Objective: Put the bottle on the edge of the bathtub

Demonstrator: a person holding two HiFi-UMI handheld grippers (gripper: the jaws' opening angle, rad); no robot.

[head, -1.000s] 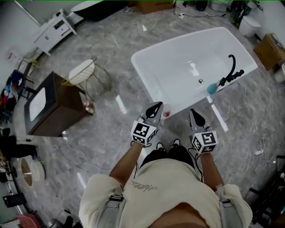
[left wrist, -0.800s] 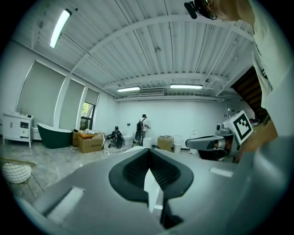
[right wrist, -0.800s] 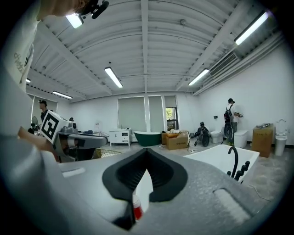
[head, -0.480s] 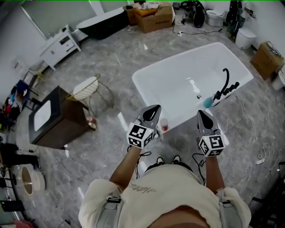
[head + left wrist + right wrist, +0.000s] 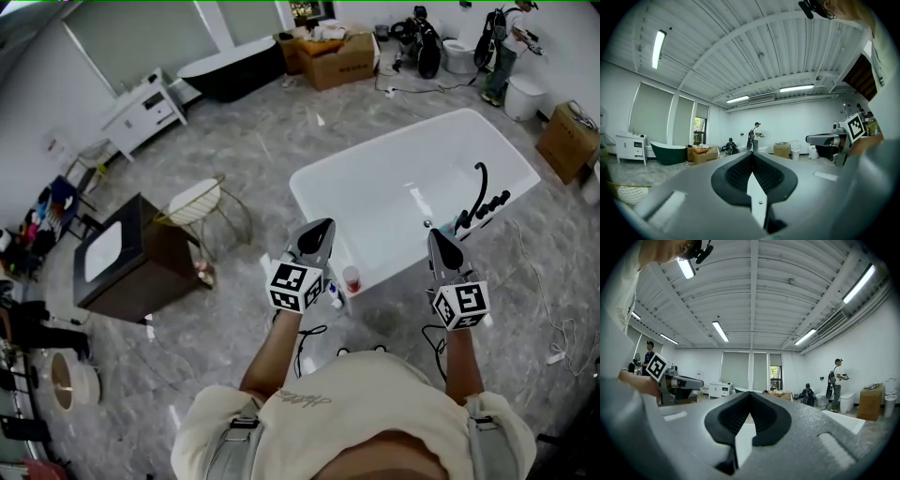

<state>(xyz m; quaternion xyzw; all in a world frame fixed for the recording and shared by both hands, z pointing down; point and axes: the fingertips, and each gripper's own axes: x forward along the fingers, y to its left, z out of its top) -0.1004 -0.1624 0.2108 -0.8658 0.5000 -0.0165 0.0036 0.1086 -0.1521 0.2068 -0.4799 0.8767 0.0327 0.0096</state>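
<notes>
Looking farther across the room than a second ago, bringing the tub (image 5: 394, 178) and bottle (image 5: 352, 278) lower in the head view and swinging the right gripper (image 5: 441, 239) a little rightward. Holding the left gripper (image 5: 317, 232) out over the floor (image 5: 234, 122), jaws pressed fully together and gripping nothing. Keeping the right gripper well apart from it, jaws likewise closed and empty, its tip lying over the tub's near edge beside the black faucet (image 5: 480, 192). Leaving the red-topped bottle standing low just beside the tub's near corner, between the grippers and closer to the left one, touching neither. Not yet setting it on the tub's edge. Passing a chair (image 5: 197, 202) and dark cabinet (image 5: 127, 258) on the left.
</notes>
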